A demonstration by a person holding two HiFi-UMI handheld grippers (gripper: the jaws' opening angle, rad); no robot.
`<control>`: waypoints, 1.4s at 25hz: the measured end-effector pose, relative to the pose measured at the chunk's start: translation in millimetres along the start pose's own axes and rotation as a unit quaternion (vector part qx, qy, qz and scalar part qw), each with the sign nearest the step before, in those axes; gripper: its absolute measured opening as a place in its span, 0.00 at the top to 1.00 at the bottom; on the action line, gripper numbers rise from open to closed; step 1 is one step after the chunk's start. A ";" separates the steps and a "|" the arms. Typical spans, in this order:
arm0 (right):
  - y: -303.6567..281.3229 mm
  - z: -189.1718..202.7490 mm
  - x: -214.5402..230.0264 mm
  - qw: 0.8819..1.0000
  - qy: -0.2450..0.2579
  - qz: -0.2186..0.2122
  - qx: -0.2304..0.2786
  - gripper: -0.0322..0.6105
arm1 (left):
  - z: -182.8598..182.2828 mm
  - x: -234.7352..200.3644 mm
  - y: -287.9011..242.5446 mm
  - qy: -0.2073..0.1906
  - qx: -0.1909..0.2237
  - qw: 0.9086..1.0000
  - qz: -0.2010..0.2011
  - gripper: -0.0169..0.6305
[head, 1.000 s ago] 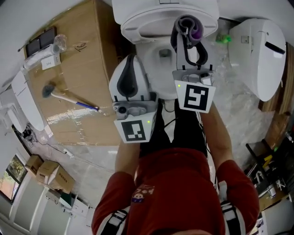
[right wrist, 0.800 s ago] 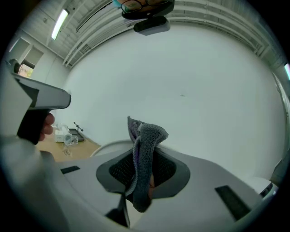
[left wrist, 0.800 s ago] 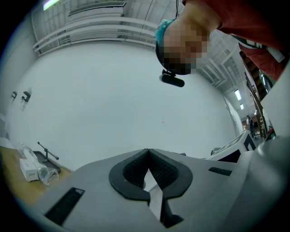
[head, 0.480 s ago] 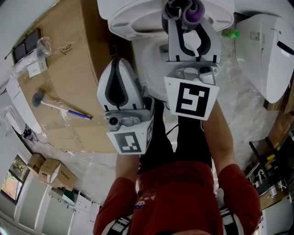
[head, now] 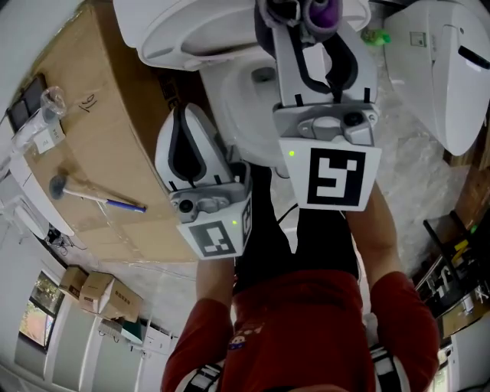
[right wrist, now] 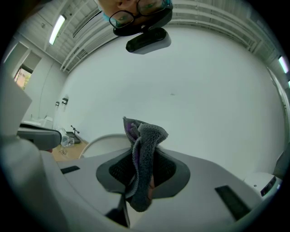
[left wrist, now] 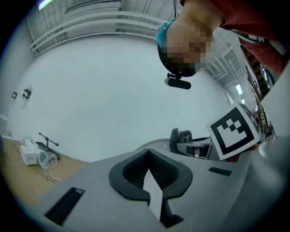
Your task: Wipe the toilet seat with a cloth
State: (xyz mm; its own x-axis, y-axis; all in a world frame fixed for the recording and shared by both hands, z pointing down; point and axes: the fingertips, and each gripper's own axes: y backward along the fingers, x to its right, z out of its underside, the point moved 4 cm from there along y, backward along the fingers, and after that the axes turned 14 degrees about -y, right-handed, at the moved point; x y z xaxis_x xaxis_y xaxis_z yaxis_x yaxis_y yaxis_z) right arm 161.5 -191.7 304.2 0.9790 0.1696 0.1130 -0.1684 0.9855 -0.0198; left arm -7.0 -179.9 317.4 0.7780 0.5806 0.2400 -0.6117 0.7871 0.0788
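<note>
Toilet seat (head: pixel 176 34) is lying just ahead. Left gripper (head: pixel 186 115) is hanging closed and empty. Right gripper (head: pixel 300 17) is pinching the cloth (head: pixel 323 9) by one bunched fold, so wiping pressure risks dragging it loose.

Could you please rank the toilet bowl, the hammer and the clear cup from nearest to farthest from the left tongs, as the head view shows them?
Measured from the left tongs:
1. toilet bowl, right beside them on their right.
2. hammer, lying on the cardboard to their left.
3. clear cup, at the cardboard's far left edge.
</note>
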 end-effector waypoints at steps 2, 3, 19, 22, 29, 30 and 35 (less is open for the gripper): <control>3.2 1.9 12.1 1.000 -0.002 0.009 0.001 0.84 | 2.6 7.8 -3.2 -0.009 0.001 1.000 0.002 0.95; 4.8 3.0 18.7 1.000 -0.003 0.014 0.000 0.84 | 3.3 11.9 -5.0 -0.014 0.003 1.000 0.006 0.95; 35.0 40.6 105.8 0.996 -0.014 0.085 -0.014 0.84 | 10.3 66.8 -27.5 -0.004 -0.004 0.999 0.033 0.95; 40.8 51.1 112.8 0.995 -0.005 0.095 -0.009 0.84 | 16.9 75.3 -29.9 0.001 -0.010 0.999 0.037 0.95; 46.0 92.1 122.8 0.994 0.024 0.104 -0.037 0.84 | 32.5 87.3 -34.1 0.003 -0.015 0.999 0.044 0.95; 45.8 99.7 124.0 0.994 0.024 0.102 -0.042 0.84 | 34.7 89.0 -34.4 0.002 -0.014 0.999 0.046 0.95; 43.2 131.4 121.9 0.994 0.031 0.090 -0.055 0.84 | 50.8 93.4 -30.7 -0.002 -0.015 0.999 0.051 0.95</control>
State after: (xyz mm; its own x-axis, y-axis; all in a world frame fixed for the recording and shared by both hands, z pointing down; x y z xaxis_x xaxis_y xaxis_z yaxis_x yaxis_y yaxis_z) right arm 258.5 -128.3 447.6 0.9397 0.3402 0.0355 -0.3321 0.9323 -0.1436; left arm 77.1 -160.4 386.6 0.7108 0.6579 0.2488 -0.6837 0.7293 0.0249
